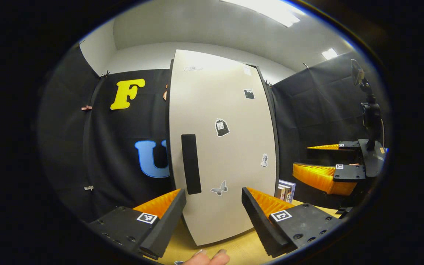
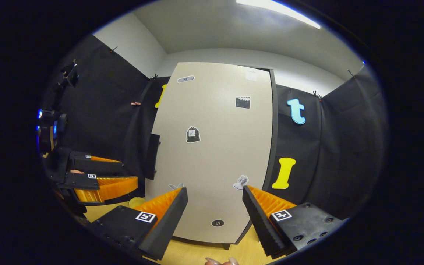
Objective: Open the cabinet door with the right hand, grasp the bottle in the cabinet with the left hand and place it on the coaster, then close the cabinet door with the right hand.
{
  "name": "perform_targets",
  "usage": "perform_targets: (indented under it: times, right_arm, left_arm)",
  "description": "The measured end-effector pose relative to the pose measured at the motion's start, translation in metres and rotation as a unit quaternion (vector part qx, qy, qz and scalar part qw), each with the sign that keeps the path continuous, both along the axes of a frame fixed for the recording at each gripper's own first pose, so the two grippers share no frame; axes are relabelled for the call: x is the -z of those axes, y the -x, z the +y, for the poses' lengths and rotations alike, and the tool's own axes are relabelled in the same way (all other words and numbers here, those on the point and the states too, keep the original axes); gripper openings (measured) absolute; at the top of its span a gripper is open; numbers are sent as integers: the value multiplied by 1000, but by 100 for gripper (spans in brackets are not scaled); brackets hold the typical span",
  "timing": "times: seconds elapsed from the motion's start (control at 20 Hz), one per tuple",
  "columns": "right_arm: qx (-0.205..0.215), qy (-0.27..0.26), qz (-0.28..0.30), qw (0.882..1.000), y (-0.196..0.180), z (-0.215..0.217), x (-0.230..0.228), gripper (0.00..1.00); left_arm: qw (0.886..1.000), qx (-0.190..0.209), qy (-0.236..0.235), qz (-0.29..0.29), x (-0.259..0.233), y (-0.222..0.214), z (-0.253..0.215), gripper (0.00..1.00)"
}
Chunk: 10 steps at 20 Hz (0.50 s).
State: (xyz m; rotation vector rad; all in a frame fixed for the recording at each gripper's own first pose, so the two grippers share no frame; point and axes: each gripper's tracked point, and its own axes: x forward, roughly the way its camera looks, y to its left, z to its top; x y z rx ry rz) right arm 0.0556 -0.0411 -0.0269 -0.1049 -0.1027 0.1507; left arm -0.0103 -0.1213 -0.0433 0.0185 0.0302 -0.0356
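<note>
- Two grippers are in your hands, both spread wide and empty: the left gripper (image 1: 214, 195) and the right gripper (image 2: 215, 194).
- Each faces the cabinet door (image 1: 223, 147), which is closed; neither touches it.
- Your right gripper also appears at the right edge of the left gripper view, well apart from the door.
- Door handle (image 1: 191, 163) is a dark vertical bar near the door's left edge.
- Stickers dot the door.
- Books (image 1: 286, 190) stand on the wooden table (image 1: 241, 248) just right of the cabinet.
</note>
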Motion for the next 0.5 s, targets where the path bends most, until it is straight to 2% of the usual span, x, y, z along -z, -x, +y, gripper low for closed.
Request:
perform_targets:
  times: [0.25, 0.3, 0.35, 0.5]
  right_arm:
    - [13, -25, 15, 999, -2, 1, 5, 97]
    - [18, -35, 20, 999, -1, -1, 6, 98]
    - [22, -47, 24, 998, -1, -1, 6, 97]
    - [22, -73, 40, 996, -4, 1, 8, 98]
  left_arm:
    - [1000, -10, 1, -6, -4, -4, 6, 95]
    - [1000, -10, -1, -7, -5, -5, 6, 99]
    - [1000, -7, -3, -8, -6, -6, 6, 96]
    - [1000, 1, -4, -11, -6, -7, 3, 96]
